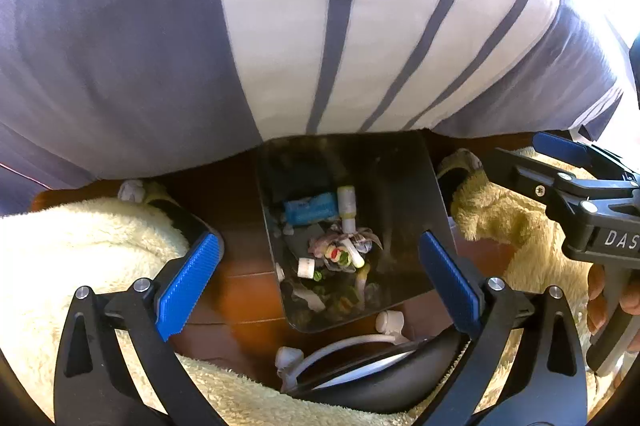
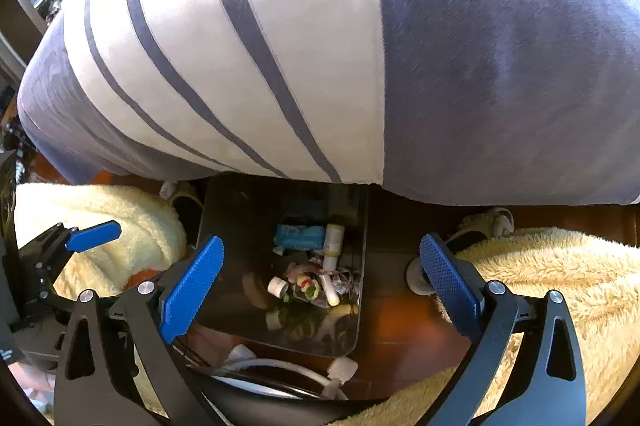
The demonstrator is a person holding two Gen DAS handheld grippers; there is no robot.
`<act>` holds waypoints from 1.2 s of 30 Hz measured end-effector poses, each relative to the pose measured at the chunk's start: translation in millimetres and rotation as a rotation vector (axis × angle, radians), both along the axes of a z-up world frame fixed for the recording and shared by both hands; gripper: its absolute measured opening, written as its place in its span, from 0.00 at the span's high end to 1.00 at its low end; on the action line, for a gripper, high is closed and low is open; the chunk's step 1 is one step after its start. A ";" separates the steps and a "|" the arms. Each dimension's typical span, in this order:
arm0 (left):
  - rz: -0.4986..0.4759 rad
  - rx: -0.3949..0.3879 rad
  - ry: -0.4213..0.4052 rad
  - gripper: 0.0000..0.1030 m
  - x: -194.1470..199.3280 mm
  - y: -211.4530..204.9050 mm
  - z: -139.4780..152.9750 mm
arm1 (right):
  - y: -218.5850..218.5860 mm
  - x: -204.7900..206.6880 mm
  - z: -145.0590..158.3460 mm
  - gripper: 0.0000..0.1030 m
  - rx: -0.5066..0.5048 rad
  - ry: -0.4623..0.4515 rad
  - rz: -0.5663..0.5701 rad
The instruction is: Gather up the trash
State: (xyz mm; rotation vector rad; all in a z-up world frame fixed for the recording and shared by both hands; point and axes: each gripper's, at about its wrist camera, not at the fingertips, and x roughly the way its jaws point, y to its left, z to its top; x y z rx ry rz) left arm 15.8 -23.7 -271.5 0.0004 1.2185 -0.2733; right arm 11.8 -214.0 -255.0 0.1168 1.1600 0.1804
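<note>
I take the bin [image 1: 404, 185] as my landmark. It stands on the floor [image 1: 240, 290], and its far edge goes under the overhanging bedding [image 1: 280, 25]. In the bin I see a packet [image 1: 310, 207] at the far side, a small bottle [image 1: 346, 205] just right of the packet, and a heap of wrappers [image 1: 340, 250] nearer to me. Left of the bin lies a fleece-covered leg [image 1: 80, 246], and right of it another one [image 1: 520, 226]. Before the bin, on my side, a white cable [image 1: 348, 342] lies on the floor. My left gripper [image 1: 320, 286] hangs over the bin, jaws wide apart. My right gripper [image 2: 320, 286] does the same.
</note>
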 end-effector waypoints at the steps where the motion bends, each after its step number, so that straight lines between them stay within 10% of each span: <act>1: 0.005 0.005 -0.010 0.08 0.2 1.3 2.7 | -1.7 -0.3 2.6 0.04 0.001 -0.008 -0.007; 36: 0.115 -0.008 -0.553 0.08 -30.5 30.2 217.6 | -44.7 -47.9 192.8 0.03 -0.057 -0.555 -0.147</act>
